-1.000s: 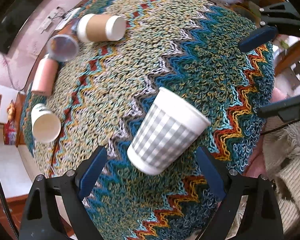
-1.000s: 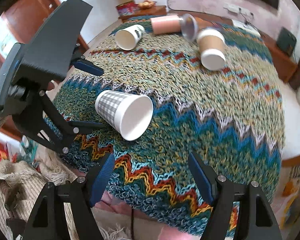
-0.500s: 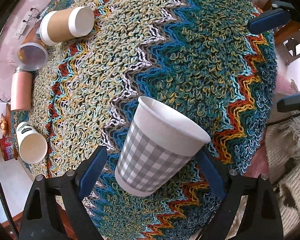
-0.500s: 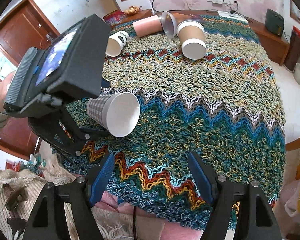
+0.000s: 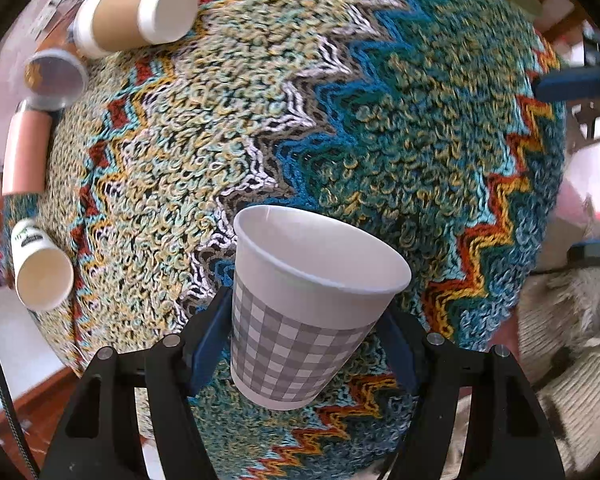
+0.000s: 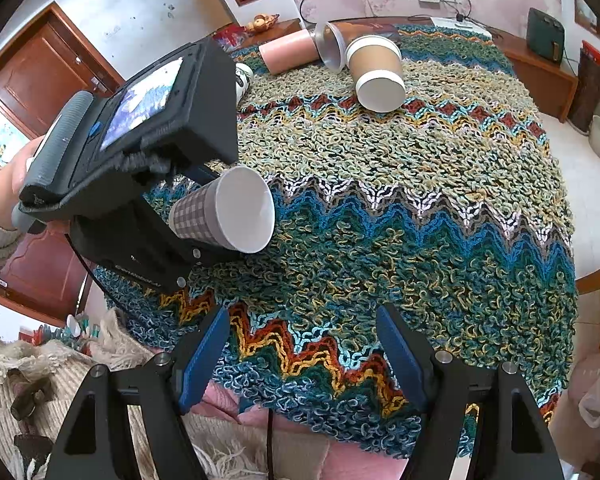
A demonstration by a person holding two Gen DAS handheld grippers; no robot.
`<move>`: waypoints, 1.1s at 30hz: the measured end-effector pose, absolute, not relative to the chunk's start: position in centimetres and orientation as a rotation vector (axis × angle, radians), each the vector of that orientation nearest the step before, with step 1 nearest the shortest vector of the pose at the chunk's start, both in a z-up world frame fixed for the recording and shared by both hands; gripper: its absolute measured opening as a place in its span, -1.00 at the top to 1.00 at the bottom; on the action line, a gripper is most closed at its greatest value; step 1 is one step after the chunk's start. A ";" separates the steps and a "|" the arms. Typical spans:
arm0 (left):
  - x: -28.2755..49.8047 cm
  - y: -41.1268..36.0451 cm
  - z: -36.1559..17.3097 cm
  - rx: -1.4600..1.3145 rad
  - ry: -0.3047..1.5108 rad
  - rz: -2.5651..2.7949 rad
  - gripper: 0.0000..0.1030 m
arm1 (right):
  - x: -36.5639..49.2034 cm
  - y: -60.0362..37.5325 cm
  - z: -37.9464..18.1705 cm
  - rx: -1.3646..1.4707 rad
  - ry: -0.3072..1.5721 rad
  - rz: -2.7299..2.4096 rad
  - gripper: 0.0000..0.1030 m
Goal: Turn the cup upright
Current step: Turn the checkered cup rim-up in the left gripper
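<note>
A grey-and-white checked paper cup (image 5: 300, 320) sits between the fingers of my left gripper (image 5: 304, 332), which is shut on its sides. The cup is lifted off the knitted zigzag cloth (image 5: 340, 120) and tilted, its open mouth facing up and away. In the right wrist view the same cup (image 6: 220, 212) is held in the left gripper (image 6: 204, 216) above the cloth's left part, mouth turned sideways toward the right. My right gripper (image 6: 304, 344) is open and empty near the cloth's front edge (image 6: 320, 360).
Several other cups lie on their sides at the far edge: a brown-sleeved cup (image 5: 132, 16) (image 6: 376, 68), a pink tumbler with a clear lid (image 5: 28, 140) (image 6: 296, 52), and a white printed cup (image 5: 36, 268). A fringed blanket (image 6: 60, 368) lies below the front-left edge.
My left gripper closed on the checked cup, lifted it off the cloth and tipped its mouth further upward. The right gripper stayed open and drew back slightly.
</note>
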State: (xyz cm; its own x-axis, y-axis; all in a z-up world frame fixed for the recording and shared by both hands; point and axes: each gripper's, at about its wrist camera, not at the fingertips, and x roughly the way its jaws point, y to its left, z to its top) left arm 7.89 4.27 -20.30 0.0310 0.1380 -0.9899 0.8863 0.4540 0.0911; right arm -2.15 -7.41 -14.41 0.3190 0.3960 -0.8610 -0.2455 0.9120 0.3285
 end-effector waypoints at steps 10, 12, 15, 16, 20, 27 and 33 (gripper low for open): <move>12.3 8.4 -18.0 0.598 1.378 -0.585 -0.40 | -1.6 -7.0 -14.6 0.146 1.169 0.434 -0.48; 13.2 9.7 -17.9 0.490 1.363 -0.539 -0.40 | -1.3 -6.7 -14.6 0.138 1.166 0.435 -0.48; 13.9 11.5 -18.0 0.374 1.331 -0.459 -0.39 | -1.1 -6.4 -14.7 0.122 1.161 0.421 -0.48; 13.8 12.2 -18.1 0.342 1.328 -0.446 -0.39 | -1.1 -6.5 -14.8 0.122 1.157 0.412 -0.48; 11.8 14.0 -17.9 0.199 1.287 -0.373 -0.39 | -0.7 -6.1 -14.7 0.113 1.123 0.363 -0.48; 10.0 16.1 -16.9 0.009 1.127 -0.273 -0.39 | 0.2 -5.1 -13.3 0.110 1.026 0.259 -0.48; 9.4 16.5 -16.7 -0.100 1.016 -0.254 -0.39 | 0.2 -4.6 -12.7 0.108 0.972 0.198 -0.48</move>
State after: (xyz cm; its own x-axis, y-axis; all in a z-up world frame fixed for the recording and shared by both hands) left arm 9.39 16.51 -16.73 0.5006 -0.2556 -0.8271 0.1632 0.9661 -0.1998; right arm 0.16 -4.65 -12.74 0.5477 0.2151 -0.8085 -0.1189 0.9766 0.1793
